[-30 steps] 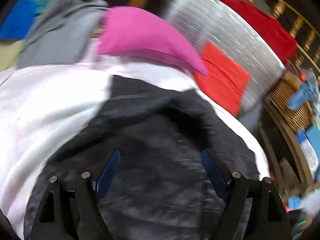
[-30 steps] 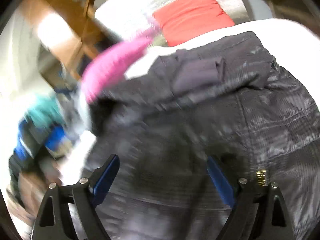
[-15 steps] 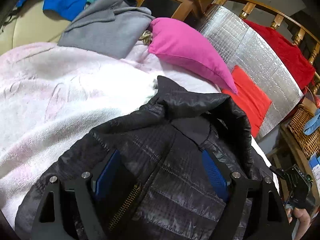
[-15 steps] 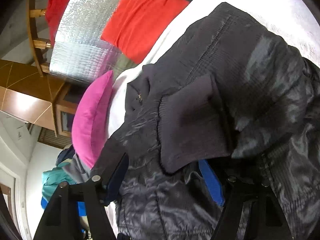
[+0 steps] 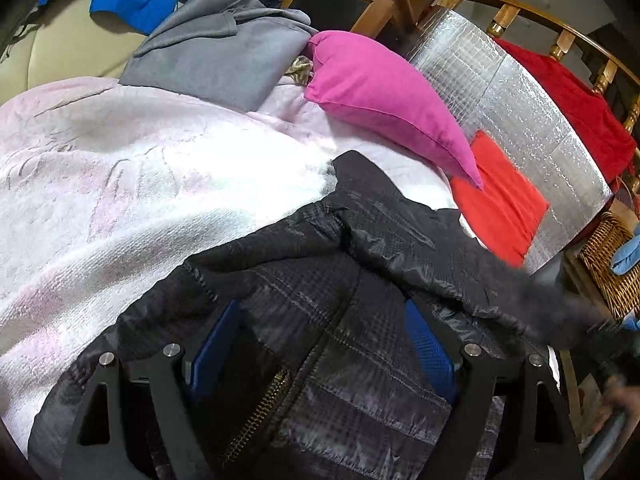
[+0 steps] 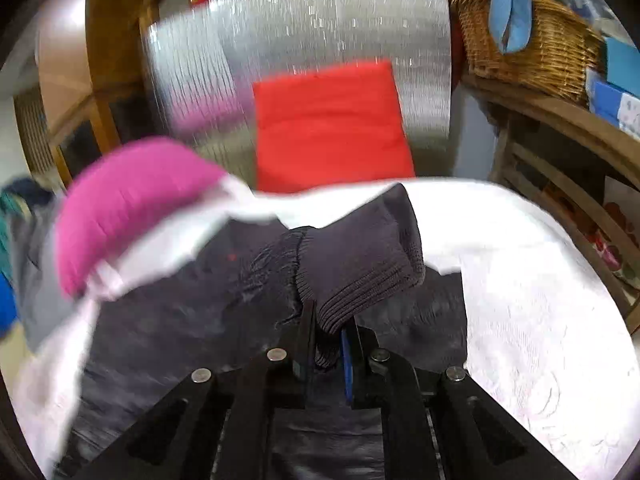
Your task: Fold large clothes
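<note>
The right gripper (image 6: 326, 340) is clamped on the ribbed knit cuff (image 6: 360, 256) of a black quilted jacket (image 5: 340, 320), its jaws having just been closing around it, while the left gripper (image 5: 324, 356) hangs wide open over the zipper (image 5: 260, 412), holding nothing. The jacket lies spread on a pale pink blanket (image 5: 120, 184) near a magenta cushion (image 5: 384, 100). Its puffy, slick shell looks light and limp and likely to slide; cuffs and hems offer the surest holds.
</note>
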